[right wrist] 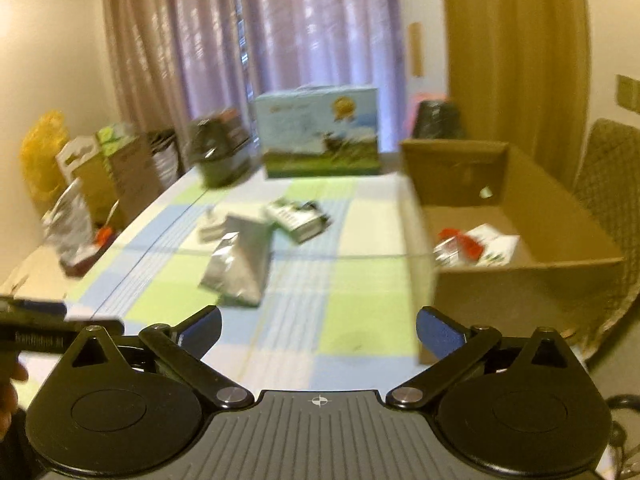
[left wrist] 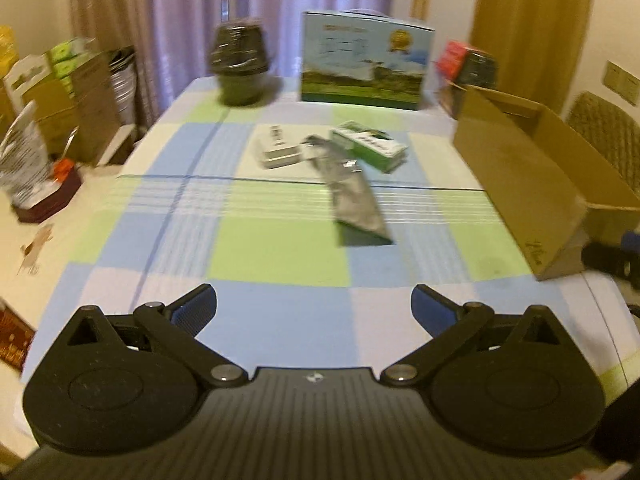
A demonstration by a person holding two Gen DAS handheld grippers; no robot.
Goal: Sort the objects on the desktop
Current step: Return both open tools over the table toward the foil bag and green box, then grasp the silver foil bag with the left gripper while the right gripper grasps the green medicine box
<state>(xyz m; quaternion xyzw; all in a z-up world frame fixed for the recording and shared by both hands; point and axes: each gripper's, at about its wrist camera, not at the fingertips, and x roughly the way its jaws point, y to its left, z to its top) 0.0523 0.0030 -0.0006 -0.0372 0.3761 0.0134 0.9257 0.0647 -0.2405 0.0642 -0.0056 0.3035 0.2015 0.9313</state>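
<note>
Your left tongs [left wrist: 314, 308] were spread wide and held nothing, hovering over the near edge of the table [left wrist: 280, 256] with its blue, green and white checked cloth. Your right tongs [right wrist: 319, 330] were spread just as wide and were also empty, with the near corner of the cardboard box [right wrist: 520, 284] just beyond their right finger [right wrist: 440, 334]. At the left edge of the right wrist view, part of the other tool and a bit of your hand [right wrist: 10, 376] showed.

Past the tongs, a silver foil pouch [left wrist: 354, 200] lay flat near the middle of the table, its far end reaching the two smaller items behind it. A small white box [left wrist: 278, 148] lay to the pouch's far left and a green-and-white carton [left wrist: 370, 144] to its far right; the blur hid whether they touched.

The open cardboard box sat on the right side of the table, well apart from the pouch. Inside it, the right wrist view showed a red-and-clear packet [right wrist: 458, 242] beside a white leaflet or flat pack [right wrist: 494, 246] on the bottom.

At the far end stood a dark wrapped tub [left wrist: 240, 64] on the left, a large blue gift carton with a meadow picture [left wrist: 366, 60] in the middle, and a red-and-dark package [left wrist: 466, 60] behind the cardboard box. Curtains [left wrist: 260, 8] hung beyond.
</note>
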